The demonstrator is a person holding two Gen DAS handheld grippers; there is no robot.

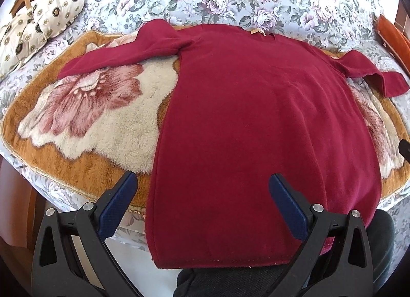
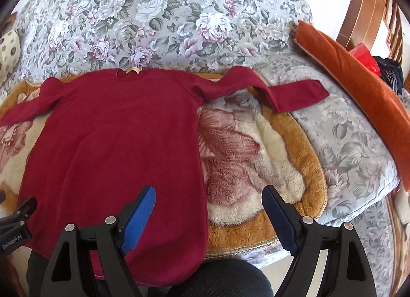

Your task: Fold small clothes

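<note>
Left gripper [image 1: 202, 181]: jaws standing wide apart, holding nothing; blue pads [image 1: 116, 207] hovering over the near hem. Its left finger is sitting over the fleece mat [image 1: 84, 127], its right finger over the red garment [image 1: 256, 122]. Whether either pad is touching cloth cannot be told.

Right gripper [image 2: 208, 194]: also spread wide and holding nothing. Left finger over the garment's right edge, right finger over the mat.

The garment is lying flat on the mat, neckline away, both sleeves spread outward. Its hem is hanging over the near edge; in the right wrist view the hem is partly hidden behind the gripper body. The right sleeve [image 2: 294, 91] is lying bent, its cuff reaching onto the floral cover [image 2: 153, 15]. The neck label [image 2: 132, 70] is too small to read. A dark shape [image 1: 256, 281] below the hem is cut off.
</note>
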